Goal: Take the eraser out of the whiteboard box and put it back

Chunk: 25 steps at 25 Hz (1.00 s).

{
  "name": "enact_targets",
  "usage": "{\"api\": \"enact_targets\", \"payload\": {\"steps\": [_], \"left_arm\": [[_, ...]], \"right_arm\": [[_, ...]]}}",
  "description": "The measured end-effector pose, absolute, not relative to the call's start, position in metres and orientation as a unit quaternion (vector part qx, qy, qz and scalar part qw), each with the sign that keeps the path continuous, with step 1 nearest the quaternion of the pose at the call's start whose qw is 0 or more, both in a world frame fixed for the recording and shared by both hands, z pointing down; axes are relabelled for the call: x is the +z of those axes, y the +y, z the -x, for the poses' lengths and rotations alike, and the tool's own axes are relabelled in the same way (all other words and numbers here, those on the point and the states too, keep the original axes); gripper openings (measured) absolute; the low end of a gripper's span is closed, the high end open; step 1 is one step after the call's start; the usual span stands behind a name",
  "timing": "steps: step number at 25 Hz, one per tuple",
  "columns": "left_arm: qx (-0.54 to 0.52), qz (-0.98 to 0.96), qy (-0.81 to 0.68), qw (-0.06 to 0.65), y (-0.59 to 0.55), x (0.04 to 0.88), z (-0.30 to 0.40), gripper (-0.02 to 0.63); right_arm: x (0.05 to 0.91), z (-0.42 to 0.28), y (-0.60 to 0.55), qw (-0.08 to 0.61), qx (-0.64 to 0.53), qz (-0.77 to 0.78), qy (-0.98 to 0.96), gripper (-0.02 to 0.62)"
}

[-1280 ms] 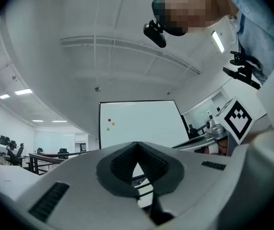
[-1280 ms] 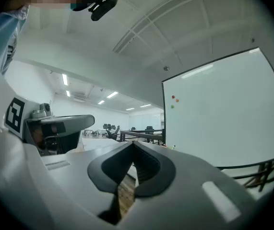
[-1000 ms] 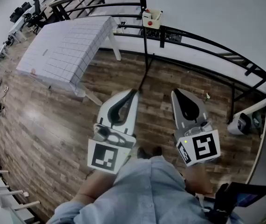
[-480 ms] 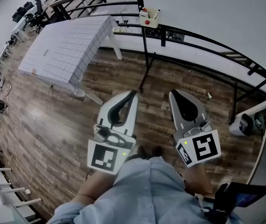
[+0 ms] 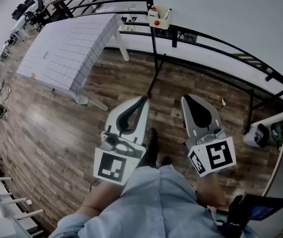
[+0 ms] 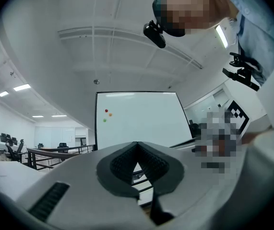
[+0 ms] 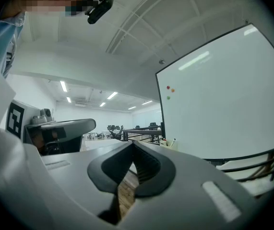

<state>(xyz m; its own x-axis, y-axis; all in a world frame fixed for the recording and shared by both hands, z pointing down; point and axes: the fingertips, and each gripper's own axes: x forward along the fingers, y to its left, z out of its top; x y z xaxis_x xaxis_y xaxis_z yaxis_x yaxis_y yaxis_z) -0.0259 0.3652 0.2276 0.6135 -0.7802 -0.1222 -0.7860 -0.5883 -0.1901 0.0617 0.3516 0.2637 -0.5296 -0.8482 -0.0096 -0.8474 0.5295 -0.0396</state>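
Left gripper (image 5: 142, 99): jaws together, empty.
Right gripper (image 5: 186, 99): jaws together, empty.
Whiteboard box (image 5: 160, 18): well ahead of both grippers; eraser presumably inside, too small to tell.
Risk: arriving with the jaws closed could knock the box instead of gripping the eraser.

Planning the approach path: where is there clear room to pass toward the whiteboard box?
Bare floor runs from the left gripper and right gripper to the black whiteboard frame, and wider at left below the cloth-covered table. Crowded: the frame's bars around the whiteboard box, and the white device far right.
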Motion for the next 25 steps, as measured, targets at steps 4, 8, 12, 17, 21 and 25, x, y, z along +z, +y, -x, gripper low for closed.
{"api": "enact_targets", "payload": {"steps": [4, 8, 12, 17, 21, 25], "left_arm": [[0.032, 0.894, 0.438, 0.091, 0.332, 0.234, 0.041, -0.002], [0.045, 0.896, 0.432, 0.091, 0.284, 0.229, 0.046, -0.002], [0.054, 0.900, 0.423, 0.094, 0.235, 0.221, 0.053, -0.002], [0.065, 0.906, 0.408, 0.097, 0.186, 0.212, 0.066, -0.002], [0.069, 0.911, 0.395, 0.091, 0.157, 0.213, 0.069, -0.002], [0.069, 0.916, 0.387, 0.082, 0.137, 0.217, 0.069, -0.002]], "right_arm": [[0.268, -0.048, 0.324, 0.004, -0.011, 0.483, 0.876, 0.002], [0.263, -0.041, 0.278, -0.002, -0.006, 0.483, 0.876, 0.002], [0.254, -0.033, 0.230, -0.008, 0.002, 0.491, 0.871, 0.002], [0.246, -0.019, 0.179, -0.012, 0.007, 0.502, 0.865, 0.002], [0.243, -0.011, 0.153, -0.020, 0.013, 0.507, 0.862, 0.002], [0.243, -0.011, 0.134, -0.027, 0.014, 0.514, 0.857, 0.002]]}}
